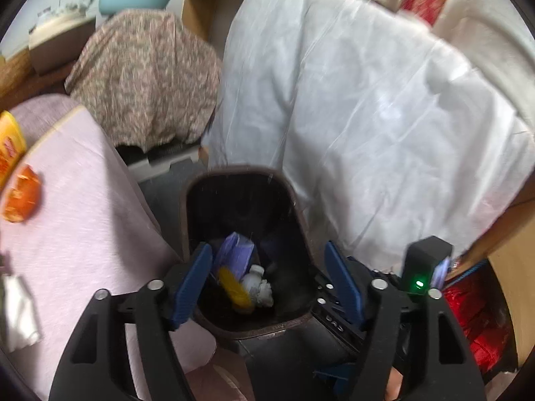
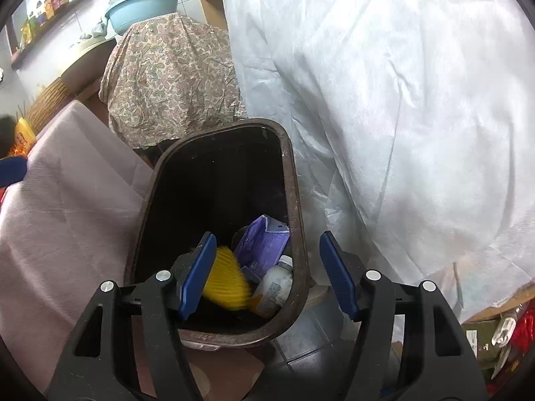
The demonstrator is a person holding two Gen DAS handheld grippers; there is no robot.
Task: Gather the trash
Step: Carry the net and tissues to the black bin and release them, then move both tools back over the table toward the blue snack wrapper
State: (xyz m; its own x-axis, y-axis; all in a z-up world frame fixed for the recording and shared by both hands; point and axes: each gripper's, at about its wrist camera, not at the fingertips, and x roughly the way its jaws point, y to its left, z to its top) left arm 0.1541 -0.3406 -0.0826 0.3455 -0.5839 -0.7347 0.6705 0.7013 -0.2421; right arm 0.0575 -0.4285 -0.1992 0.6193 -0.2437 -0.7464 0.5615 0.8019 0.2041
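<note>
Right gripper (image 2: 267, 274) open, yellow wrapper (image 2: 227, 284) below in bin (image 2: 297, 207).

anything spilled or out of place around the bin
Nothing spilled. The dark brown plastic bin stands upright, with the yellow wrapper, purple packet and small white bottle inside. An orange wrapper lies on the pink-covered table.
</note>
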